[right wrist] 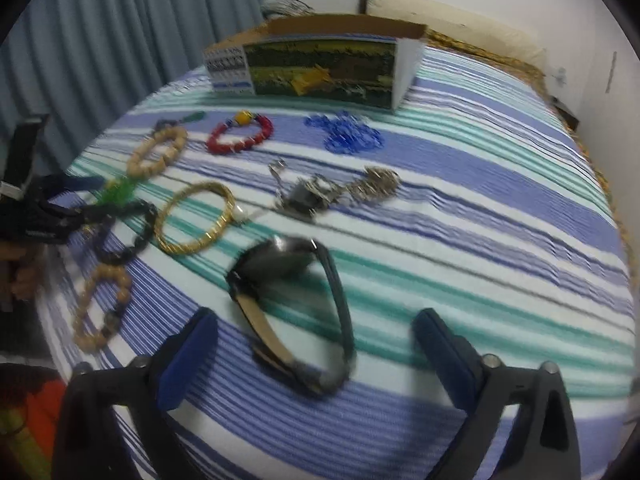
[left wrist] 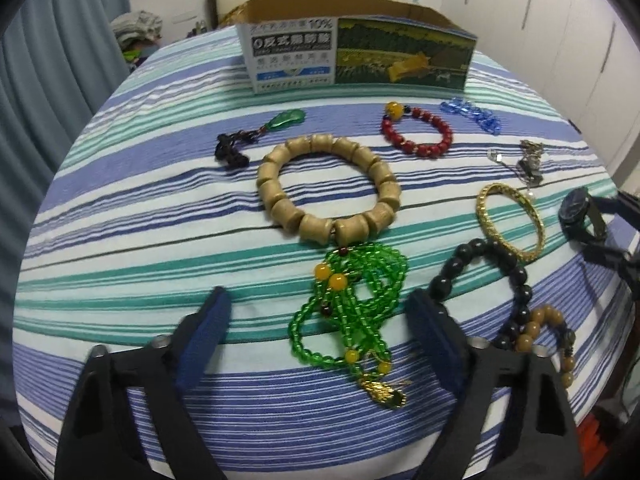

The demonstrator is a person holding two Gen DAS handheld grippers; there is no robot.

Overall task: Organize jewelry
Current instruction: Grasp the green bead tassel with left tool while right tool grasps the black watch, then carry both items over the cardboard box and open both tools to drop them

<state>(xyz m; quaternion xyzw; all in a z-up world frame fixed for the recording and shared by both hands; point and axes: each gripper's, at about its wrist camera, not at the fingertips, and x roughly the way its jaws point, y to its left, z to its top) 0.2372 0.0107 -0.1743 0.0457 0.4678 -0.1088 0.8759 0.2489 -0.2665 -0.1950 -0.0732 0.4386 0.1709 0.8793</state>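
Risk sits mostly with the green bead necklace (left wrist: 352,312), as I judge it: it lies in loose tangled loops between the spread, empty fingers of my left gripper (left wrist: 320,320), and a pinch on one strand could drag the rest across the cloth or snag the wooden bead bracelet (left wrist: 326,188) touching its upper end. The black bead bracelet (left wrist: 486,272) lies just beside my right-hand finger, so a careless close might catch it too.

My right gripper (right wrist: 316,344) is open as well, nothing pressed, with the dark wristwatch (right wrist: 292,304) lying between its fingers; the strap stands up in a curve and could roll or slip off the pads. That view is blurred, so I cannot judge the contact finely.

Everything rests on a soft bed cover (left wrist: 160,208) striped blue, white and teal, which will give under pressure. An open cardboard box (left wrist: 356,54) stands at the far side, beyond the red bead bracelet (left wrist: 418,132), blue beads (left wrist: 472,114), gold bangle (left wrist: 510,220) and a silvery chain piece (right wrist: 332,194). Curtains (right wrist: 120,40) hang on the left, white walls behind.
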